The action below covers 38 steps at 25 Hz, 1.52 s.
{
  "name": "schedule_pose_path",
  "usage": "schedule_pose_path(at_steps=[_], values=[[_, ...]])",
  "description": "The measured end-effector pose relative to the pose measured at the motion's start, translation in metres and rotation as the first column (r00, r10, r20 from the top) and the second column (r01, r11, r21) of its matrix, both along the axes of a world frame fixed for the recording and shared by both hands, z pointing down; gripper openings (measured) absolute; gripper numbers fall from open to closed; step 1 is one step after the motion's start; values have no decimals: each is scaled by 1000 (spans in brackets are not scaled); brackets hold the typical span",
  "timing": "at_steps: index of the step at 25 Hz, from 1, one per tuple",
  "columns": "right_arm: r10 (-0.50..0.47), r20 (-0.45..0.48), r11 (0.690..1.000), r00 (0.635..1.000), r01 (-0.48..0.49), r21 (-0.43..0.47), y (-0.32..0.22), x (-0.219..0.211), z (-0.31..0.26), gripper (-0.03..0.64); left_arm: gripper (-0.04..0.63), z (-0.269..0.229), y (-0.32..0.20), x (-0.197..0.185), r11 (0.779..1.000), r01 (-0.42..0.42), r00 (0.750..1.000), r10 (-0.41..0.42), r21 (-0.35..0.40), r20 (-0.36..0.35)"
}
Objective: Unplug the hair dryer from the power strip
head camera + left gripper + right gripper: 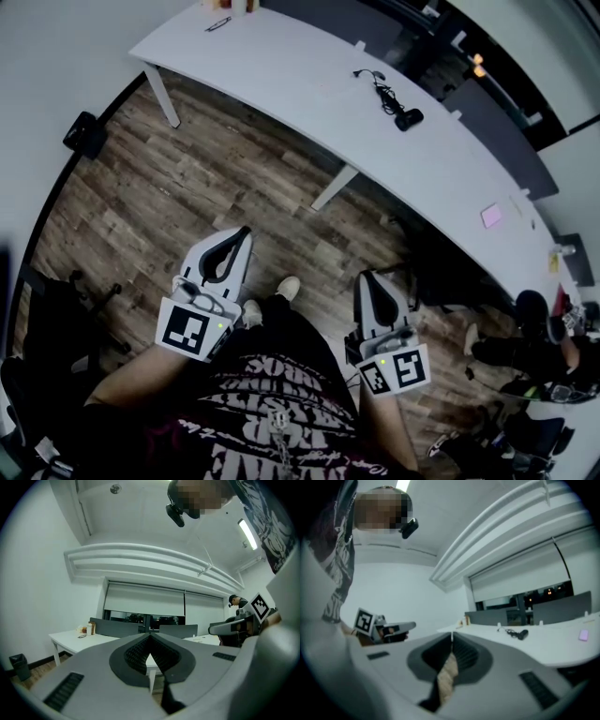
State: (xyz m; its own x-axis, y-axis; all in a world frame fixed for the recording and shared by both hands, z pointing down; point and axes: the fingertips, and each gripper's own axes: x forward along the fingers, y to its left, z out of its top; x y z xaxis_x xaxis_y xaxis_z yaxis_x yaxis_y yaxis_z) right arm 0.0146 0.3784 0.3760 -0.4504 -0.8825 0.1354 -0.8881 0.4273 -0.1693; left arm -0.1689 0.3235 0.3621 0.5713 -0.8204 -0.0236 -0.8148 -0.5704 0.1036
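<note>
the hair dryer appeared to be the small black thing lying out on the long white tabletop, its thin black cord trailing loosely beside it, well apart from both hands. no view showed the power strip or the plug plainly, so where the cord ended could not be told. the dryer was probably light, hard-shelled and smooth, easy to push aside by accident. the cord was limp and a poor place to pull, since that would strain it. the plug would likely be the stiff part, held in by friction, and best pinched across its body and drawn straight out. the strip would likely be light enough to lift with the plug, so it would want holding down with the other hand. the left gripper had its fingers closed tip to tip on nothing, and the right gripper was likewise closed and empty. both were held level near the person's waist. the tabletop was smooth, pale and mostly bare, with a small pink thing farther along and a few small items at its far end. it stood on slim white legs over a wood-plank floor. a black bin sat by the white wall, dark chairs lined the far side, and another person sat off to the right.
</note>
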Motion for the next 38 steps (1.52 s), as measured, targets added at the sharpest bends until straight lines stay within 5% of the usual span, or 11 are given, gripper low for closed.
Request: schedule_pose_path(at_steps=[15,38], values=[[17,30,1000,999,-17,1,-46,40,13,35,26,10,-58,44,997,-27,997,31,-67,64],[-121,3,988,993,120,94,-148,57,-15,35,26,-16,-150,78,1000,28,997,-28,-7,69]])
